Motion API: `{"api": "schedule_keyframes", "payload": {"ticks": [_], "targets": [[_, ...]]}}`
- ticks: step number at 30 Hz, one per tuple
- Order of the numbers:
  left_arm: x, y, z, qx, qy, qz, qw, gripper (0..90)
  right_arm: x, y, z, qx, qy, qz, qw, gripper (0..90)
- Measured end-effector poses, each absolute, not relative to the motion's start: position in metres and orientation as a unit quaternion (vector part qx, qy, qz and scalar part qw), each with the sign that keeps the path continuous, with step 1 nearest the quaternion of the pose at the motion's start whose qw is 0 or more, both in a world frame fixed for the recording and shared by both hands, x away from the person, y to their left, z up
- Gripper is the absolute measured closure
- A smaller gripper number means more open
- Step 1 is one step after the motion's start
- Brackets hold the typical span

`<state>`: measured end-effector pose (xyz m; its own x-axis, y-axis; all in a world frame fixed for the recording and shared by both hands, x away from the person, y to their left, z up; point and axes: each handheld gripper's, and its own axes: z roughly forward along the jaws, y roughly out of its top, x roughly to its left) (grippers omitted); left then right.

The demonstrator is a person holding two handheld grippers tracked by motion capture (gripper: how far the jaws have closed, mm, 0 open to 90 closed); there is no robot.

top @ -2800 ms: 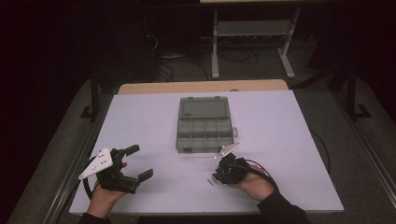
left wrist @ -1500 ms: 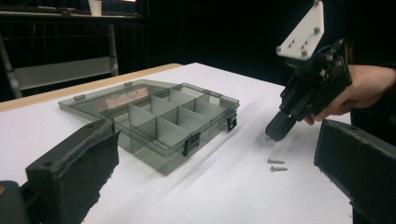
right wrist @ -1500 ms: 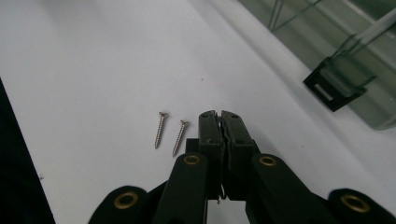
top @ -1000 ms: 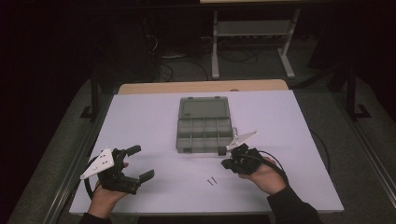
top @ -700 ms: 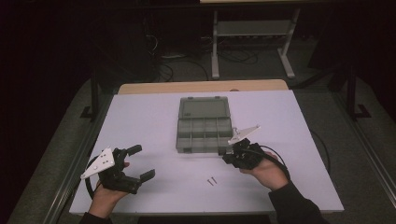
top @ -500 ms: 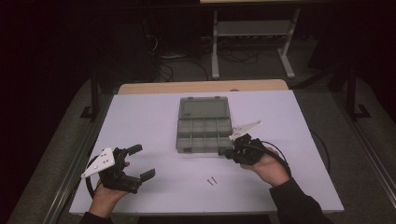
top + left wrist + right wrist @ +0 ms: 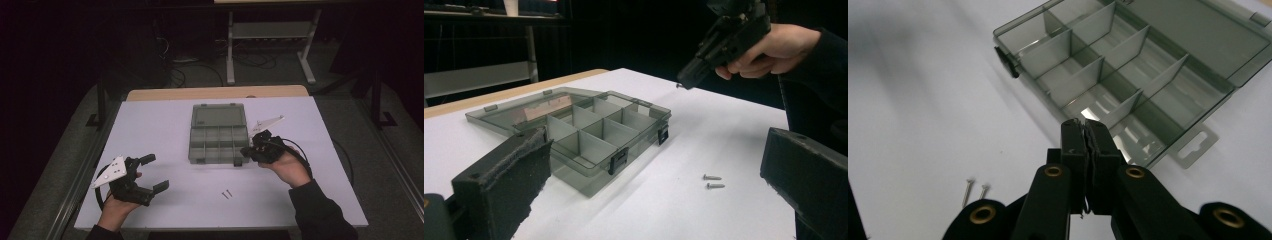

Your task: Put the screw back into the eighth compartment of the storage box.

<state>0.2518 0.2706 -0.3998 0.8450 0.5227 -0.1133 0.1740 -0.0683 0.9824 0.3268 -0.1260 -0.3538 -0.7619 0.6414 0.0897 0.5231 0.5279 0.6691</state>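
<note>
High view: the right gripper is held at the open organizer box's near right corner, two screws lying on the desk.

Left gripper view: the left gripper's fingers are spread wide, empty; a small screw is pinched at the right gripper's tip.

Right gripper view: its fingers are closed together above the box.

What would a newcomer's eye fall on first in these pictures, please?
Probably the open grey compartment box at the middle of the white table, with the right gripper, jaws shut, held at its near right corner. Two small screws lie loose in front; the left gripper rests open at the near left.
</note>
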Motion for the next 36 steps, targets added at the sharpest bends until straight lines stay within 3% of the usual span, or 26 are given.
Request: {"api": "schedule_keyframes", "payload": {"ticks": [11,36], "targets": [[0.251,0.272,-0.400,0.716,0.246,0.138,0.638,0.0,0.350,-0.129,-0.349,0.352,0.861,0.357,0.090,87.4],[0.250,0.272,-0.400,0.716,0.249,0.138,0.638,0.0,0.385,-0.117,-0.386,0.369,0.879,0.295,0.067,87.2]]}}
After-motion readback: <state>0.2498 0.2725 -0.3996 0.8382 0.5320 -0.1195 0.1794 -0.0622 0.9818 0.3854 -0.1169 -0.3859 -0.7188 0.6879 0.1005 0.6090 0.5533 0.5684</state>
